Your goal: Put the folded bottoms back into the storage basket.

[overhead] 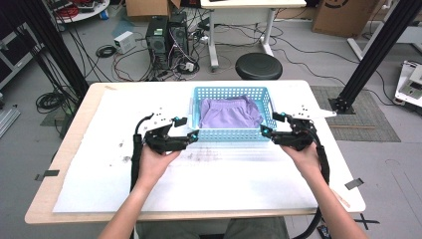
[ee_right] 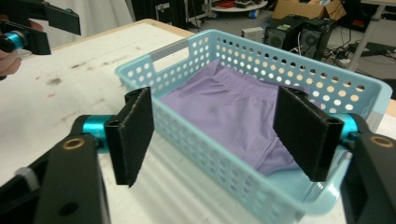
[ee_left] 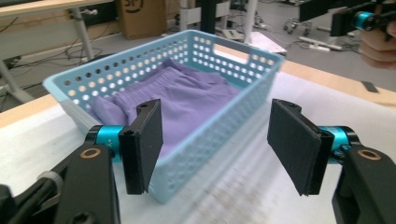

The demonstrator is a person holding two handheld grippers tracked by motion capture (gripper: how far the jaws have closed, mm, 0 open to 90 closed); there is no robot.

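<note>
While the light-blue perforated plastic basket (overhead: 232,133) stands on the white-covered bench (overhead: 209,174) toward its far side, a folded lilac cloth garment (overhead: 229,112) lies inside it, filling most of the floor. The left gripper (overhead: 185,128) sits just beside the basket's near left corner, its jaws spread with nothing pinched; in the left gripper view the basket's corner (ee_left: 187,158) shows between the two black pads (ee_left: 144,144). The right gripper (overhead: 273,124) sits just beside the near right corner, jaws likewise spread and empty, the basket wall (ee_right: 205,140) and garment (ee_right: 224,112) showing between them.
</note>
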